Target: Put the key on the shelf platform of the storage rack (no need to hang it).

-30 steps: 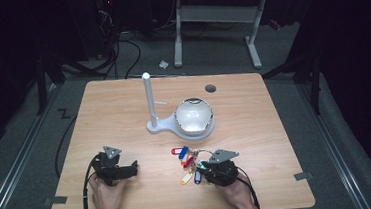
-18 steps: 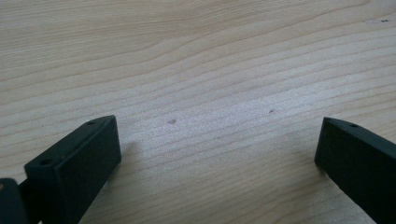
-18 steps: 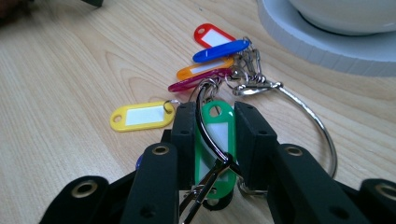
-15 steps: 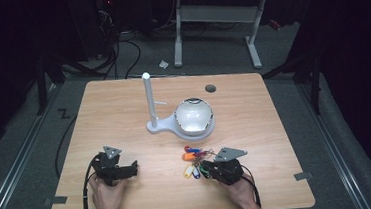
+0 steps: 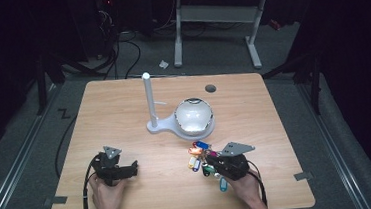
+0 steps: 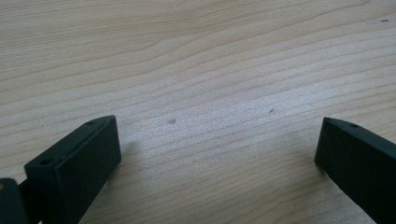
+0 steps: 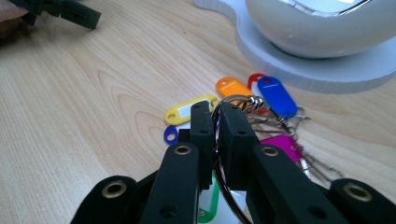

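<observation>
High view has the tabletop (image 5: 124,114) with a white stand (image 5: 182,120) mid-table, and the bunch of key tags (image 5: 200,158) lying just in front of it, right by the right gripper (image 5: 213,163), well apart from the left gripper (image 5: 133,169). Right fingers (image 7: 233,126) are clamped on the key ring (image 7: 233,100); left ones spread wide, holding nothing

We see the key ring (image 7: 223,154) partly hidden between the gripper (image 7: 215,116) jaws, and the white bowl (image 7: 322,28) cut off at the top edge
</observation>
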Demonstrator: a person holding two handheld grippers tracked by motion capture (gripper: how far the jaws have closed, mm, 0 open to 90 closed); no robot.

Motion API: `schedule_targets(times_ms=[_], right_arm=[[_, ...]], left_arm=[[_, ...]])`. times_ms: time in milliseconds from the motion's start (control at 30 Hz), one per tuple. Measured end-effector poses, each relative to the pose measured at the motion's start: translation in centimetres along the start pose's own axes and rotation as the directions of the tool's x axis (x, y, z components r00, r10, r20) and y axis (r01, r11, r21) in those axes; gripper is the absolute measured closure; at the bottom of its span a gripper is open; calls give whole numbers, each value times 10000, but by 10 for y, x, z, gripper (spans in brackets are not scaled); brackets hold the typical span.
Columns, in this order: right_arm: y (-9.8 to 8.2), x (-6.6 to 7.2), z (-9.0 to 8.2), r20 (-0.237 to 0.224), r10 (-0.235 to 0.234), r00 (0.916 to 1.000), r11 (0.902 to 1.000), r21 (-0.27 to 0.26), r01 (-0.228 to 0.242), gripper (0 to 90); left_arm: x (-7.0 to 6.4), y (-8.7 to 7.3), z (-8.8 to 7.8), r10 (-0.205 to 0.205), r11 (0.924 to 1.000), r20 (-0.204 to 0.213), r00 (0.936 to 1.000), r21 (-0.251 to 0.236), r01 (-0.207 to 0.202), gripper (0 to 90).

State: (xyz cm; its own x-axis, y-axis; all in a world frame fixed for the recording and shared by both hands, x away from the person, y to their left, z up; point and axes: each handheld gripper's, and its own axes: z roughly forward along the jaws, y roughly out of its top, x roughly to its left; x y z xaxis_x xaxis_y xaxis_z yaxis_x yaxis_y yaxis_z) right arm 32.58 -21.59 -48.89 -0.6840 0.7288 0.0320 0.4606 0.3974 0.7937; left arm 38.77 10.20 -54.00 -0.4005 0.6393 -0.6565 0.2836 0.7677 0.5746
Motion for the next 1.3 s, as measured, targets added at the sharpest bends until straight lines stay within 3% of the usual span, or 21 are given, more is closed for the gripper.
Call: schedule_targets(times_ms=[700, 1300], right_arm=[[28, -17, -40, 523, -408, 9978, 9969, -653, 441, 847], [56, -22, -66, 357, -643, 9973, 9907, -1177, 681, 848]], left_arm=[[0, 0, 0, 3, 10000, 1, 10000, 2, -3, 6], [0, 0, 0, 52, 10000, 30, 10000, 15, -52, 6]])
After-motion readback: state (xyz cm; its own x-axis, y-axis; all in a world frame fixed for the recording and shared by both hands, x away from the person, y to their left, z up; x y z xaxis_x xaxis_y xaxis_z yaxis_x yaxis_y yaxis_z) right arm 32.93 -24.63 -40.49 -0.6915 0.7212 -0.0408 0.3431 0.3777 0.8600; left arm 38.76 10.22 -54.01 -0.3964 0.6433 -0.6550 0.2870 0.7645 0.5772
